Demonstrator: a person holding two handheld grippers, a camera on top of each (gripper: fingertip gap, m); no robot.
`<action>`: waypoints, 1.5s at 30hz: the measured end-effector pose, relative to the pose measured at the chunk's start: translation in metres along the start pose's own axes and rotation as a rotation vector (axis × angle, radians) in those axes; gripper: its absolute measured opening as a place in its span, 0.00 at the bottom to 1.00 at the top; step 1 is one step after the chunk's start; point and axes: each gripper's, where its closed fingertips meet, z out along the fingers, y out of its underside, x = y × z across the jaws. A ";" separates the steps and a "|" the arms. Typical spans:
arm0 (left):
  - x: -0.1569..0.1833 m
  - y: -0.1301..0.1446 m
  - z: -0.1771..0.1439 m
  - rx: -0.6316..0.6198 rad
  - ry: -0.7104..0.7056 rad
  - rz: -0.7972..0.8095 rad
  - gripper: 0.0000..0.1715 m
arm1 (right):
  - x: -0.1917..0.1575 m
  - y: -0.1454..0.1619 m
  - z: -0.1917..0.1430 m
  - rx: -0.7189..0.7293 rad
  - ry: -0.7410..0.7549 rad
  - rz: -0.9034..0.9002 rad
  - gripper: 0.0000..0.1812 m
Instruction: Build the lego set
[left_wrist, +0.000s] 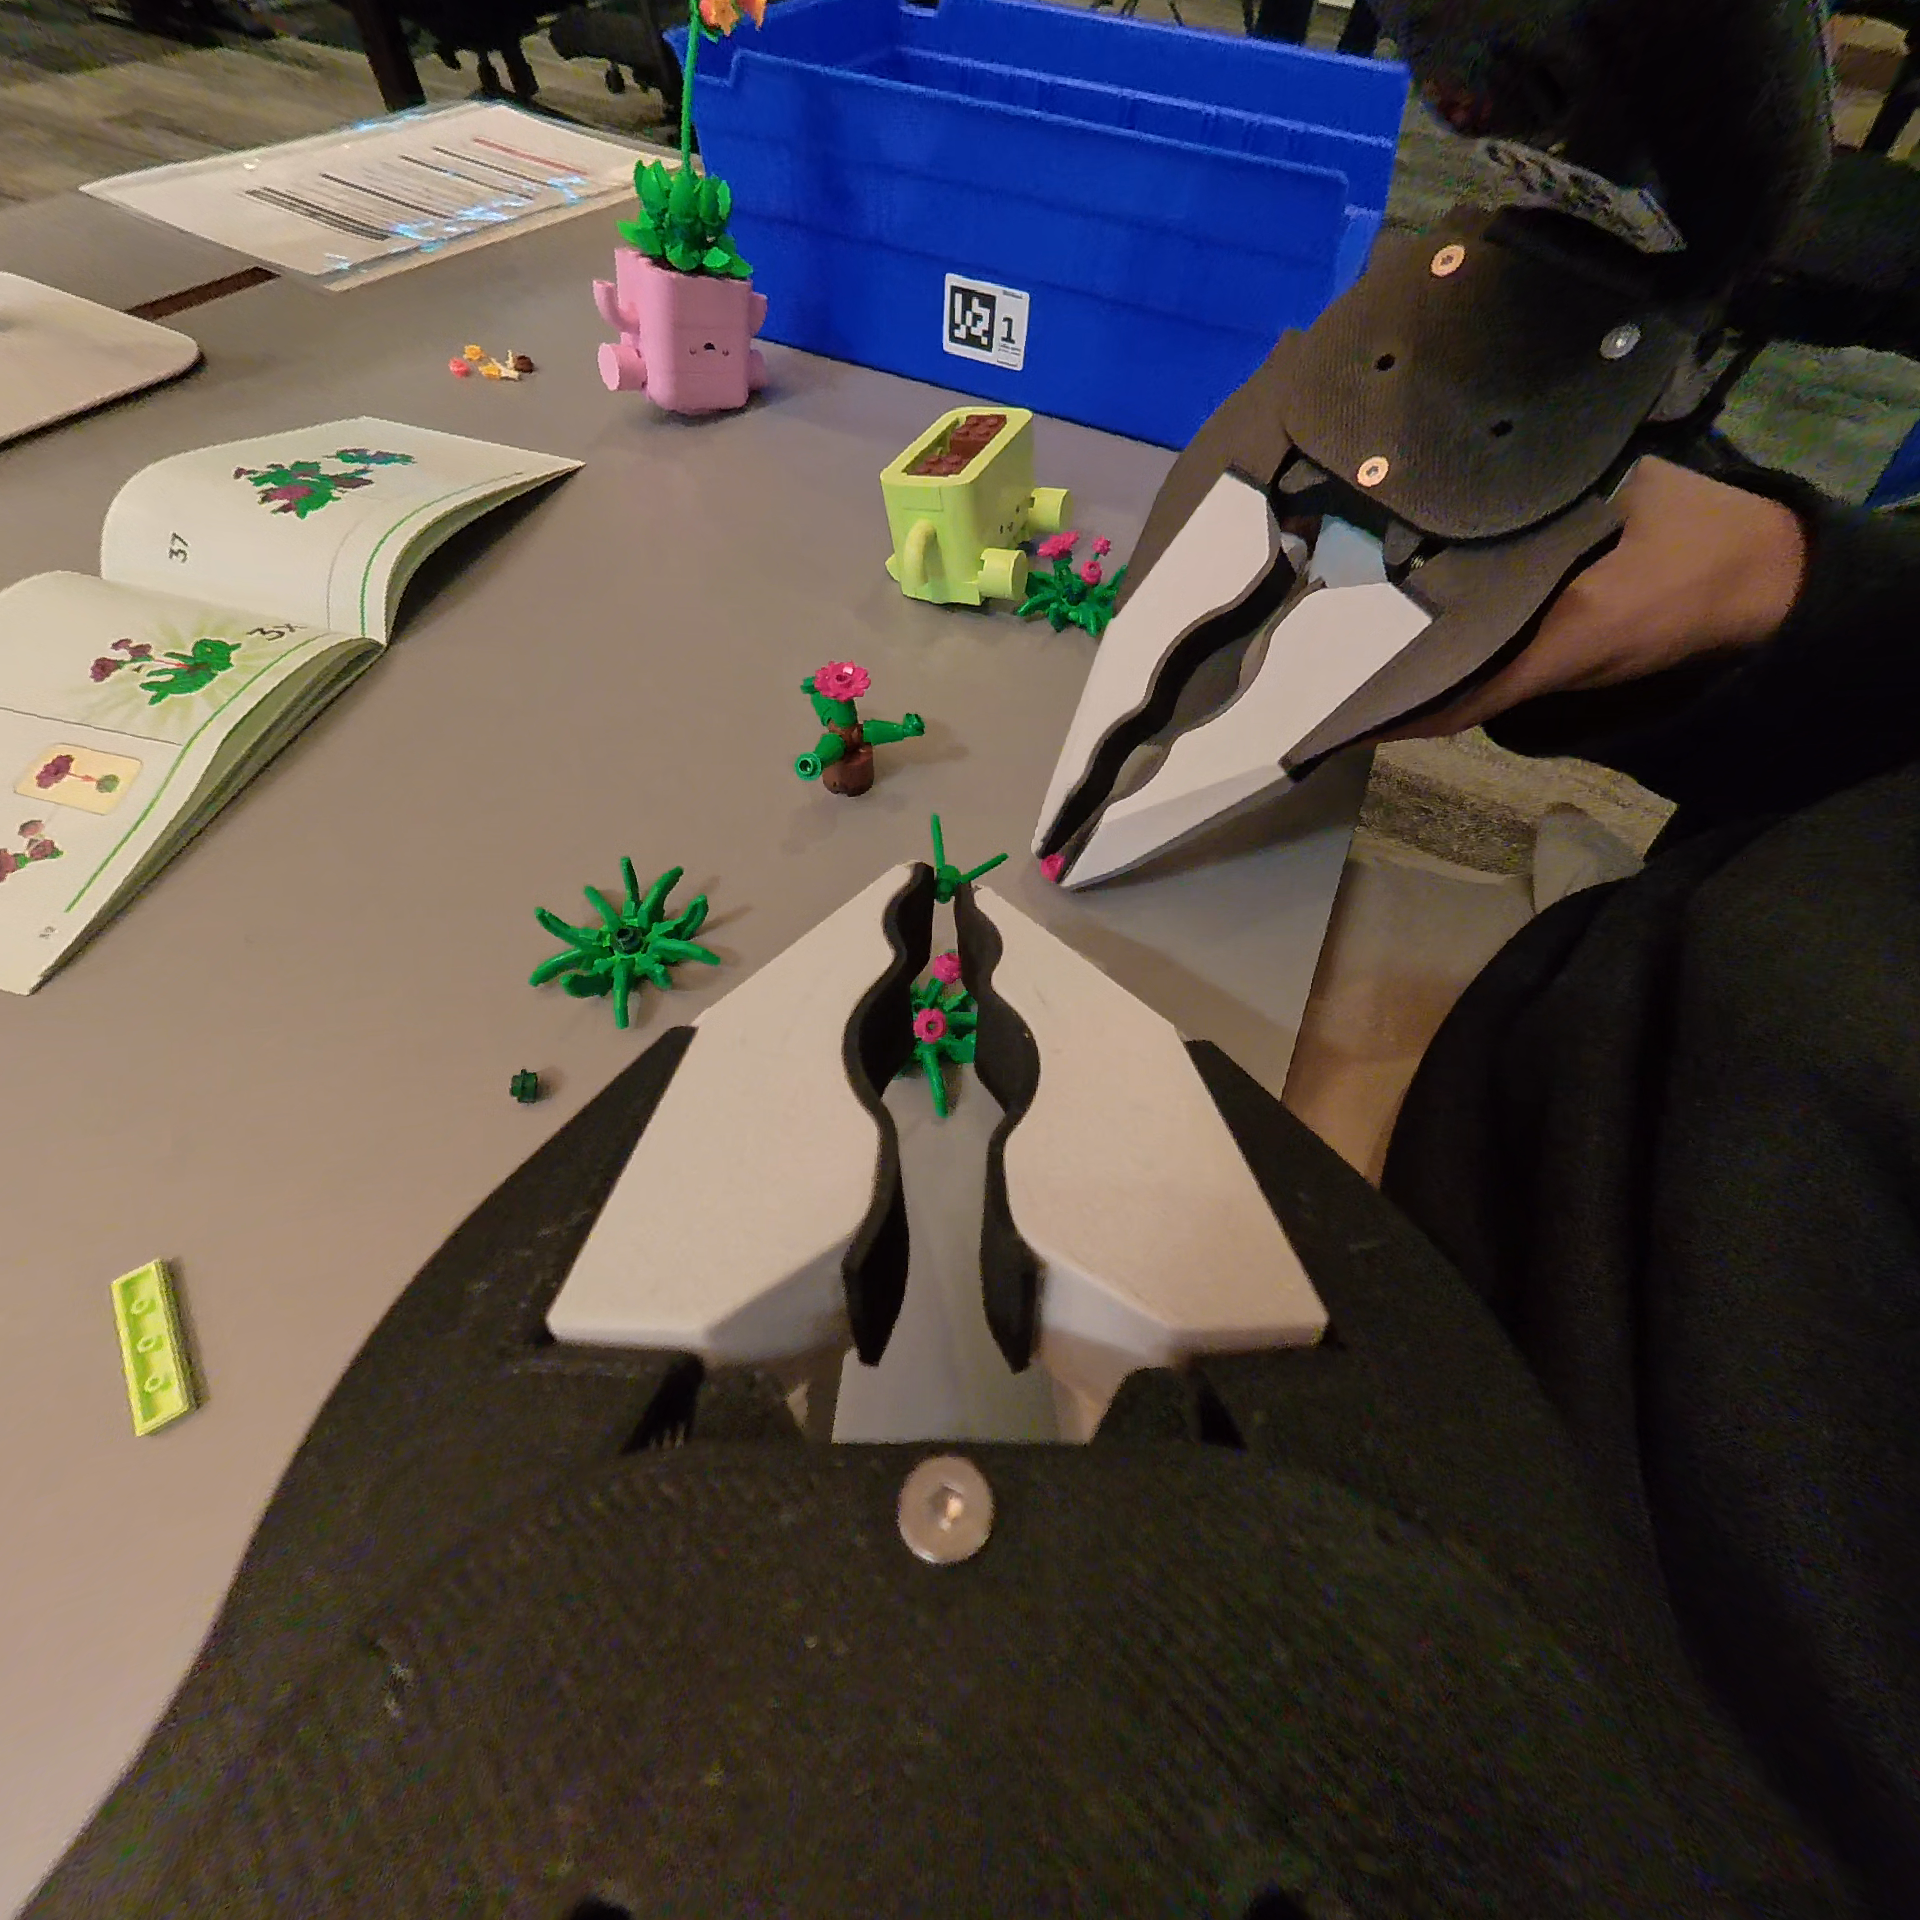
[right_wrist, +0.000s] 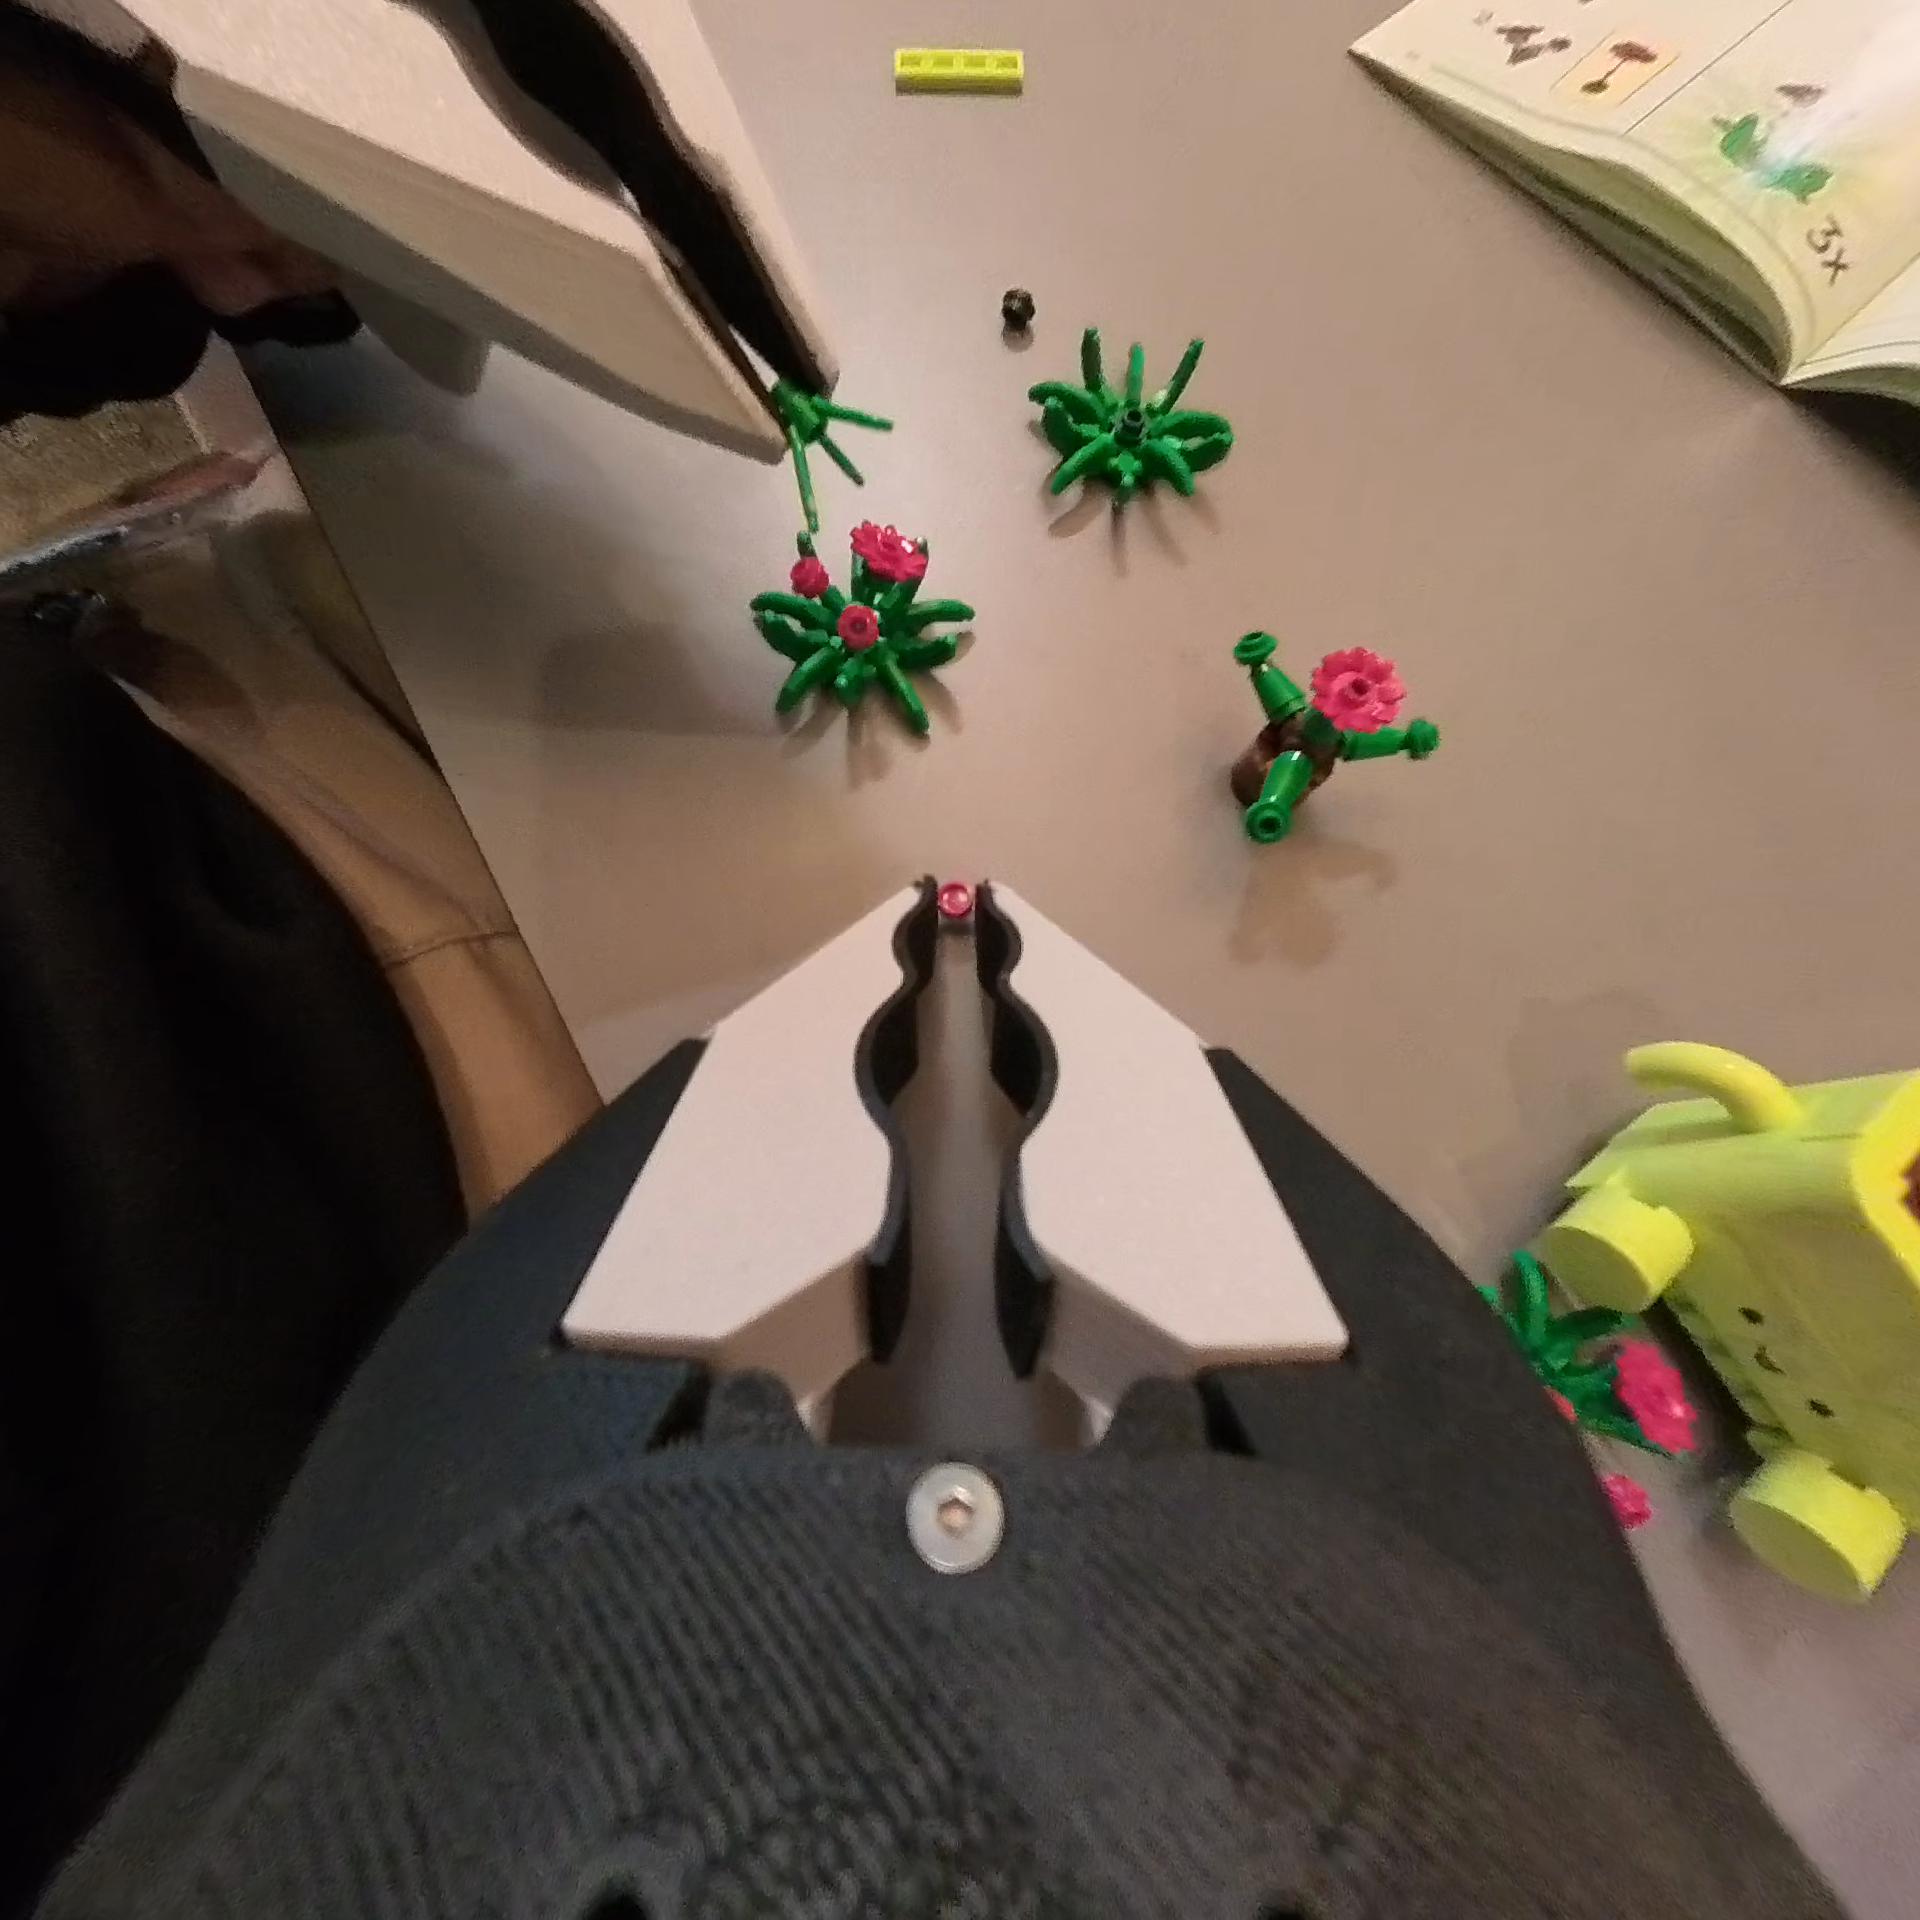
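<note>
Lego flower parts are held in both tools, above the grey tabletop (right_wrist: 1455, 520): the right gripper (right_wrist: 956, 896) has its fingers pinched together on a tiny round magenta stud (right_wrist: 955, 899), and the left gripper (left_wrist: 948, 871) has its fingers clamped on a thin green plastic stem with several prongs (left_wrist: 951, 868). Judging from that, the step in hand is seating the stud on one prong tip, so the stud's hollow should face the prong squarely and the push should run along the prong, not across it, or the thin stem may twist in the grip. Just beyond lies a green leafy rosette already carrying magenta blossoms (right_wrist: 862, 623), then a bare green leafy rosette (right_wrist: 1127, 431) and a small branched green sprig with one magenta bloom on a brown base (right_wrist: 1325, 732). Farther off, a lime-green brick-built pot with a little face (left_wrist: 961, 509) lies tipped over, brown studs filling its top and no plant in it. A pink brick-built pot (left_wrist: 681, 327) stands upright holding green leaves and a tall stem. Behind them a blue plastic bin (left_wrist: 1039, 187) shows no contents from here.
</note>
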 end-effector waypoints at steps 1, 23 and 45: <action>0.000 0.000 0.000 0.000 0.001 0.000 0.01 | -0.001 0.002 0.001 -0.005 0.003 -0.011 0.03; 0.014 -0.007 0.008 0.032 0.041 -0.039 0.01 | -0.024 -0.060 -0.028 0.455 -0.040 -0.067 0.05; -0.058 -0.008 -0.057 0.218 -0.042 -0.340 0.01 | -0.033 -0.147 0.018 0.452 0.209 -0.478 0.09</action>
